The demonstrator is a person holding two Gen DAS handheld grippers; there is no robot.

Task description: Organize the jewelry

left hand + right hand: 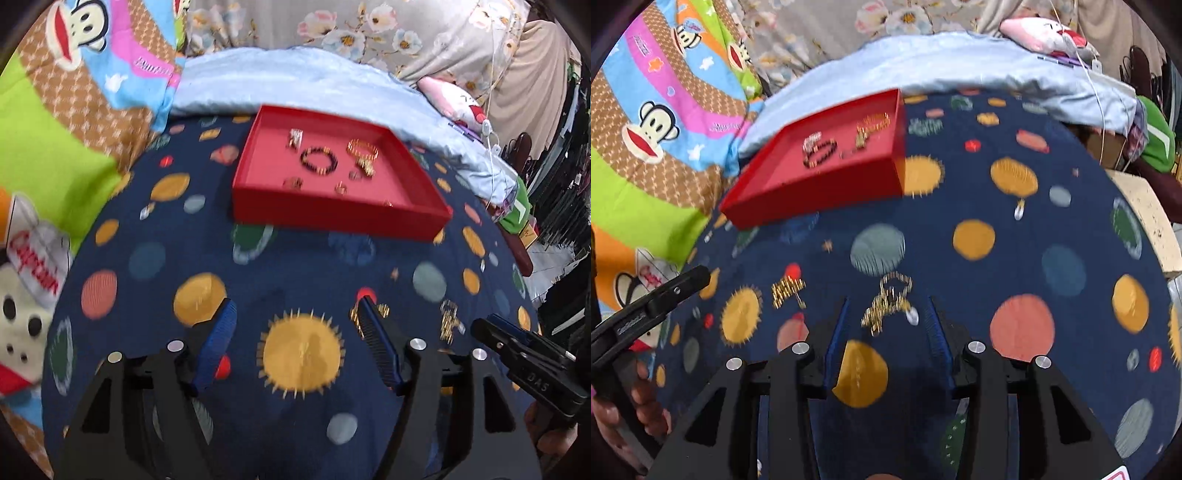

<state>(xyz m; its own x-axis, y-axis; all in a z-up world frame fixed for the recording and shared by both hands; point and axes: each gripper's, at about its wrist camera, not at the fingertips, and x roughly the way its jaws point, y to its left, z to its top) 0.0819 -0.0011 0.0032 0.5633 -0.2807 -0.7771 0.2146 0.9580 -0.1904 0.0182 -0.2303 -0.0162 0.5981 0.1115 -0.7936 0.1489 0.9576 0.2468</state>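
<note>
While both views are blurred, the right hand-held gripper [888,321] plainly stands wide open on either side of a gold chain [886,301] lying on the planet-print cloth [1015,236], gripping nothing. The left hand-held gripper [295,325] gapes too, empty, beside another gold piece [448,319]. Farther back, bracelets lie in the red tray [332,216].

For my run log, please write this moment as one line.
left gripper: open, empty | right gripper: open, around gold chain | red tray: holds bracelets | gold clip: on cloth
</note>
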